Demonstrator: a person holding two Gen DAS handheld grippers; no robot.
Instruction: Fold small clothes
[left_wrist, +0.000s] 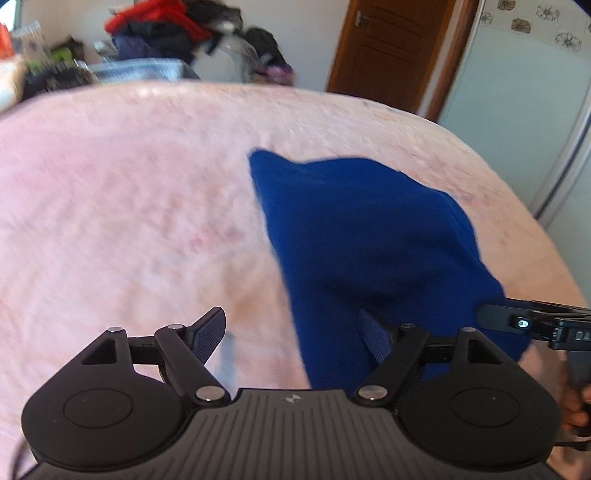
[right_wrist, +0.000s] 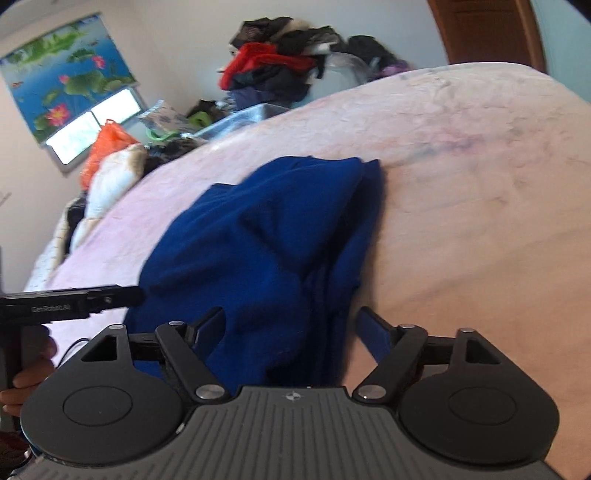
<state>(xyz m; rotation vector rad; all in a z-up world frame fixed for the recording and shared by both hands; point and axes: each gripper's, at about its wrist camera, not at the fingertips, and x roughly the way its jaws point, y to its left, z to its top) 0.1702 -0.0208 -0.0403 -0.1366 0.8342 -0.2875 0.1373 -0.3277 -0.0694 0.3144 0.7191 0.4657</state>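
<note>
Both grippers stand open and empty, the left gripper (left_wrist: 291, 338) at the blue garment's (left_wrist: 369, 236) near left edge, the right gripper (right_wrist: 291, 338) straddling its near hem, the cloth lying bunched on the pink bed (left_wrist: 129, 203), likely ready for regrasping.

Bed, pink fleece blanket (left_wrist: 129, 206): one rumpled royal-blue garment (left_wrist: 362, 236) lying directly on it, near the edge.

Looking like a home bedroom, pink blanket (left_wrist: 129, 203) spreading across a wide bed, heap of clothes (right_wrist: 280, 62) piling up behind it, wooden door (left_wrist: 388, 48) standing in the corner, lotus-pond poster (right_wrist: 66, 74) hanging above a window (right_wrist: 92, 125).
</note>
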